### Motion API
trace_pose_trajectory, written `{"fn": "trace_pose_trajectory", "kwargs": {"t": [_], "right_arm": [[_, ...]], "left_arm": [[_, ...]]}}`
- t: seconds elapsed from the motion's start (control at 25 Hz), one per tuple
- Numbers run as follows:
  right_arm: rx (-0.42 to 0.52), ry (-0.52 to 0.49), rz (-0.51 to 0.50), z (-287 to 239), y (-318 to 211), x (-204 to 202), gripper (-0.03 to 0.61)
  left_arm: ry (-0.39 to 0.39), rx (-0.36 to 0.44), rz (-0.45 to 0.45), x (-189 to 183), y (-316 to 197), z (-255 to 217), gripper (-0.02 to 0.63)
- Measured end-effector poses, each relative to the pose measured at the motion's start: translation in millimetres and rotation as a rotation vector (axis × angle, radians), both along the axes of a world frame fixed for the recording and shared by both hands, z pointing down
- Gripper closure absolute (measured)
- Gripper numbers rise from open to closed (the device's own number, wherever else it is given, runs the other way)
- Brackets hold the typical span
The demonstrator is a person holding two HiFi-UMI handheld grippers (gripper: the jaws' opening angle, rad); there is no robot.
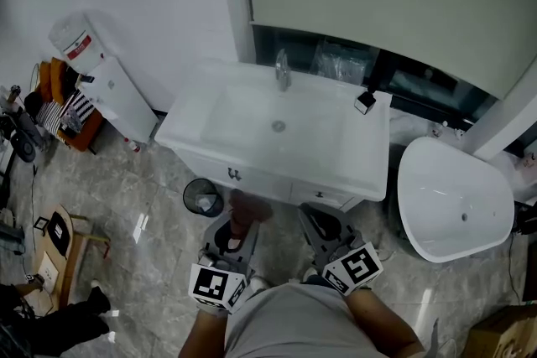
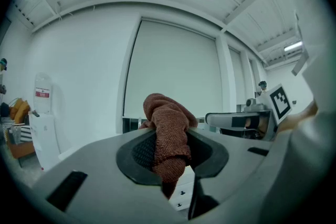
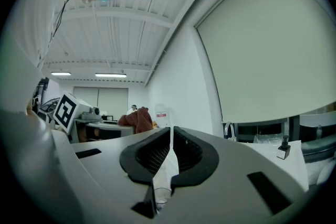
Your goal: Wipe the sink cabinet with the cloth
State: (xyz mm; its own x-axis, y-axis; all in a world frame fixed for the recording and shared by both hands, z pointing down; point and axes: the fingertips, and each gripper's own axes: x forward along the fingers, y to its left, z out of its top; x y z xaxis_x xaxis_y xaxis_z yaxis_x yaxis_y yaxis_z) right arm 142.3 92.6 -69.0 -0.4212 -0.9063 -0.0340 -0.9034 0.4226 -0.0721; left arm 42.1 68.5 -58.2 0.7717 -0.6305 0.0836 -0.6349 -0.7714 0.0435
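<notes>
The white sink cabinet [image 1: 201, 153] stands against the wall in the head view, with a chrome faucet [image 1: 283, 70] behind its basin. My left gripper [image 1: 238, 227] is held low in front of the cabinet, shut on a brown cloth [image 1: 250, 211]. In the left gripper view the cloth [image 2: 169, 134] bulges up between the dark pads and hangs down through the jaws. My right gripper [image 1: 320, 223] sits beside it, a little right, also in front of the cabinet. Its jaws [image 3: 170, 136] are shut with nothing held. The right gripper view shows the faucet [image 3: 227, 129] and the cloth [image 3: 137, 118] off to the left.
A small black-and-white item [image 1: 364, 101] sits on the sink's right rear corner. A black waste bin [image 1: 202, 197] stands on the floor left of the cabinet. A water dispenser [image 1: 109, 84] is further left, a white tub [image 1: 453, 201] to the right, a wooden stool [image 1: 63, 243] at lower left.
</notes>
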Motion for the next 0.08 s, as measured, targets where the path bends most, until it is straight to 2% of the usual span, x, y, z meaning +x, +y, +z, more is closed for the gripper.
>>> {"fn": "trace_pose_trajectory", "kwargs": {"t": [0.08], "right_arm": [[0.001,0.000,0.007,0.7,0.5,1.6,0.545]], "left_arm": [[0.003,-0.003,0.001,0.1,-1.3,0.9,0.509]]}}
